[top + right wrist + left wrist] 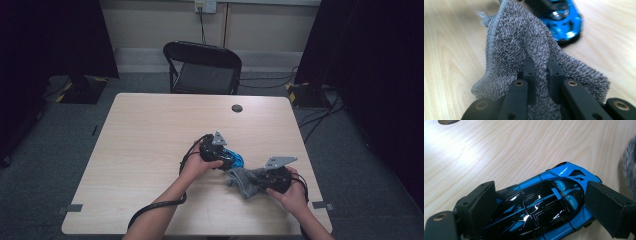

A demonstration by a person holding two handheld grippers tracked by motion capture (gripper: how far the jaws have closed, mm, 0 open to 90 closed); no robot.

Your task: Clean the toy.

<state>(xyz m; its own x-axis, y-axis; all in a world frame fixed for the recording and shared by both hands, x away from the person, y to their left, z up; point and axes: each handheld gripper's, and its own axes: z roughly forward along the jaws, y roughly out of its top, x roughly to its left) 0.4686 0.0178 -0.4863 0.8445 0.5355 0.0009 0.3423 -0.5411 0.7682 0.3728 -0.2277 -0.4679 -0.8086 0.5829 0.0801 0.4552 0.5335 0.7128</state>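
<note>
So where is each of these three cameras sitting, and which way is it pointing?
High view: fixed above the person's side, facing forward and down on the table; forearms, hands and both claws show.
Left gripper view: rides the left claw, looking along its jaws, which flank the blue toy car.
Right gripper view: rides the right claw, looking along its jaws pinching the grey cloth.
Shared: car and cloth appear in both gripper views.

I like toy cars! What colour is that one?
Bright blue toy car with a glossy black top, best in the left gripper view.
</note>
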